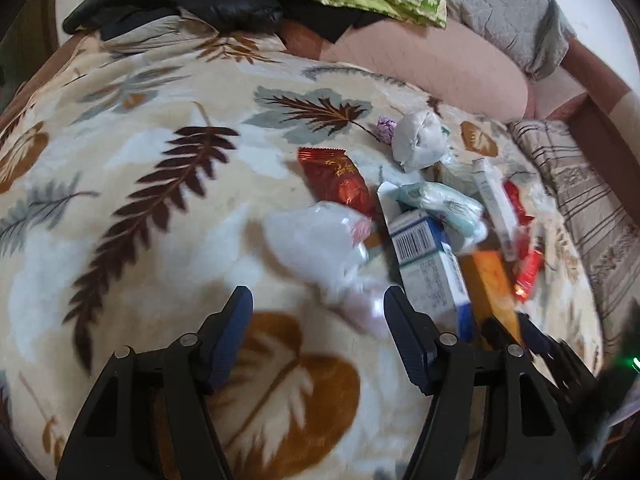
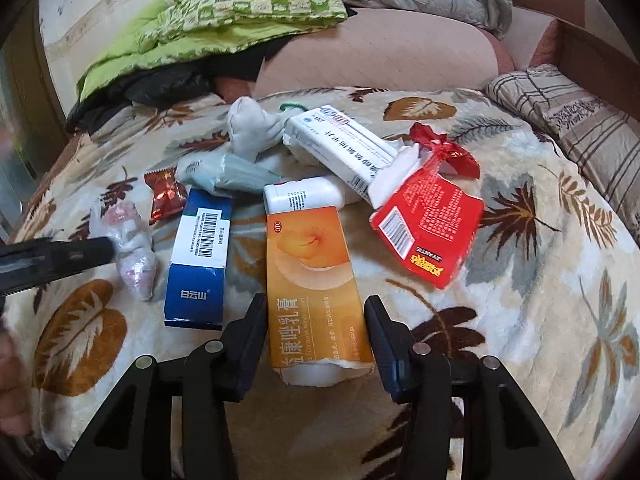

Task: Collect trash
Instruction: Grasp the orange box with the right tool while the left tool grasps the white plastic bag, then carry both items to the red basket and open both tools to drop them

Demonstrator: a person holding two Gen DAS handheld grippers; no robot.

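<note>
I am at the pick-up stage, with the trash lying in a loose heap on the leaf-patterned blanket (image 2: 520, 320). My right gripper (image 2: 316, 316) stands wide open and empty, its fingers straddling the near end of the orange ointment box (image 2: 316, 276) without touching it. My left gripper (image 1: 318, 308) is open and empty too, just short of a crumpled clear plastic bag (image 1: 320, 244), which lies beside the blue-and-white carton (image 2: 200, 260). Next, I judge, the right jaws should sink and close across the orange box's width; its flattened card may buckle.
</note>
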